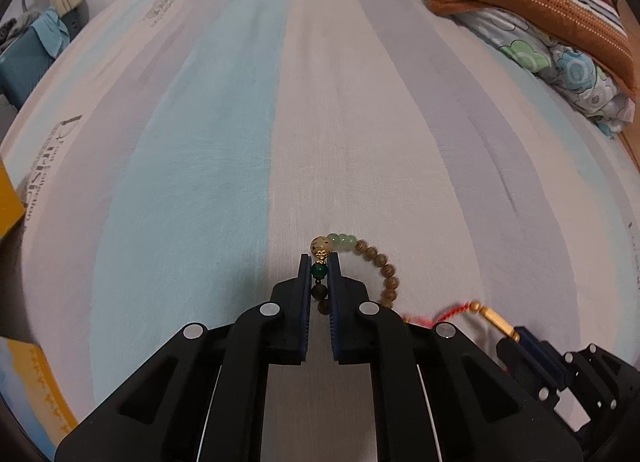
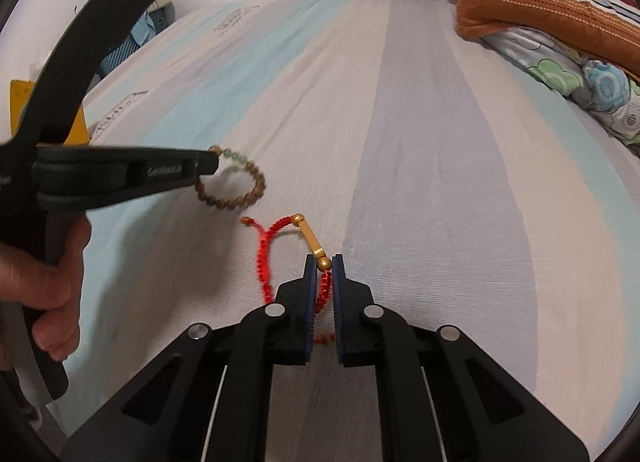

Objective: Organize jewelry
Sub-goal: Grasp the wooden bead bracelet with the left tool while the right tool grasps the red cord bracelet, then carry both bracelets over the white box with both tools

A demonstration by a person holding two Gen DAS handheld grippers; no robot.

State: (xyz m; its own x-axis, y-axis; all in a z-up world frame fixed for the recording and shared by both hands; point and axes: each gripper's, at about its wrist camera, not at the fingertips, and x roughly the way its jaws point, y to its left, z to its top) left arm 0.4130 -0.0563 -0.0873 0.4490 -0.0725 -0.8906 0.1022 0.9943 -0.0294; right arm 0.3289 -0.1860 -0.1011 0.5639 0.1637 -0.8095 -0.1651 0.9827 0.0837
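Observation:
My left gripper (image 1: 320,262) is shut on a beaded bracelet (image 1: 384,266) of brown wooden, pale green and dark green beads. The loop hangs to the right of the fingers, just above the striped bed sheet (image 1: 200,161). The right wrist view shows the same left gripper (image 2: 212,159) coming in from the left with the beaded bracelet (image 2: 240,189) dangling below its tip. My right gripper (image 2: 324,262) is shut on a red cord bracelet (image 2: 266,246) next to its gold tube (image 2: 310,240); the cord trails left on the sheet. The right gripper (image 1: 520,336) shows low right in the left wrist view.
A folded pile of patterned quilts (image 1: 540,13) lies at the far right of the bed. Yellow boxes (image 1: 28,378) stand past the bed's left edge, and a blue bag (image 1: 24,61) sits further back left. A hand (image 2: 44,286) grips the left tool's handle.

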